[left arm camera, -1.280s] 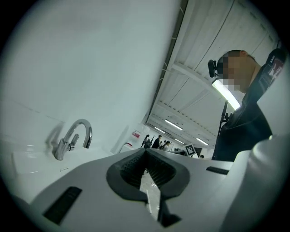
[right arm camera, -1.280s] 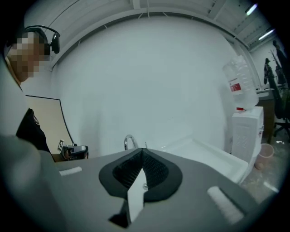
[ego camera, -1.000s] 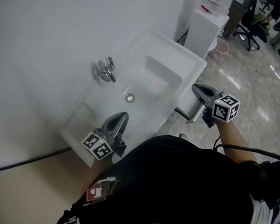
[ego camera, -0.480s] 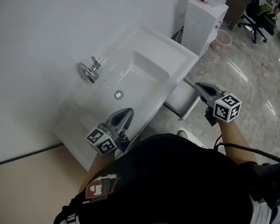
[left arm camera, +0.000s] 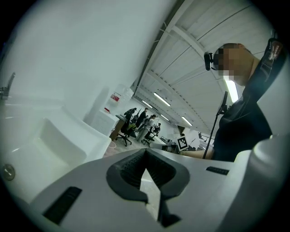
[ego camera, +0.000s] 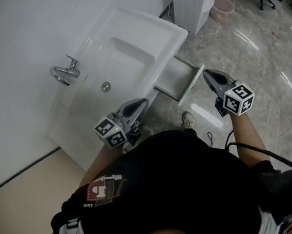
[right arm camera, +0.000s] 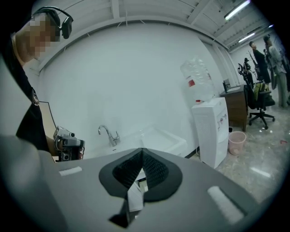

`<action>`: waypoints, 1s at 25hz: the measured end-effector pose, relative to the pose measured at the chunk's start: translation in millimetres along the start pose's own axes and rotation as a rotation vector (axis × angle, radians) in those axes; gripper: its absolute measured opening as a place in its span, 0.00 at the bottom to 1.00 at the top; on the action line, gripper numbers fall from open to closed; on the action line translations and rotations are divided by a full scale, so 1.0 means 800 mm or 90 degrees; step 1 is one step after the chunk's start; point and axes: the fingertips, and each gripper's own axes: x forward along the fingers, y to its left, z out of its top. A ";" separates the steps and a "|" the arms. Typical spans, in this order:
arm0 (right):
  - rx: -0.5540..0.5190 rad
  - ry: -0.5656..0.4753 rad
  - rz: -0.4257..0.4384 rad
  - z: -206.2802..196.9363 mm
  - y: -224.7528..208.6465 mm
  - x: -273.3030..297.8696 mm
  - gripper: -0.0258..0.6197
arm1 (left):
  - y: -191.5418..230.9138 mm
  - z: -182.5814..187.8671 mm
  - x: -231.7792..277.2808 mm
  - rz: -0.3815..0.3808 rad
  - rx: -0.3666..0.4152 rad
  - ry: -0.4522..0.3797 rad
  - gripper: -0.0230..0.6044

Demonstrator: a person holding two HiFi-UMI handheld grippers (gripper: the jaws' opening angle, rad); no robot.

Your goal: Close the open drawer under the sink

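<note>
Open drawer (ego camera: 177,80) sits just beside right gripper (ego camera: 205,72) (jaws together).

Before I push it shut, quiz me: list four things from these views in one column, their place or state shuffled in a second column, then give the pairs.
Things:
1. drawer
2. faucet
3. pink bin
4. right gripper

Place or state:
A. on the floor beside the water dispenser
B. jaws shut, nothing held, near the drawer's front panel
C. pulled out from under the sink
D. on the sink's wall-side edge

Pairs: 1-C, 2-D, 3-A, 4-B
</note>
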 end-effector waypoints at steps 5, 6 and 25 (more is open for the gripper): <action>0.022 -0.002 -0.027 -0.047 -0.041 -0.027 0.03 | -0.009 -0.045 0.055 -0.031 -0.013 0.073 0.04; 0.024 -0.001 -0.031 -0.058 -0.049 -0.030 0.03 | -0.008 -0.056 0.065 -0.036 -0.012 0.084 0.04; -0.020 0.093 0.028 -0.287 -0.133 0.005 0.10 | 0.016 -0.236 0.197 -0.081 -0.054 0.247 0.04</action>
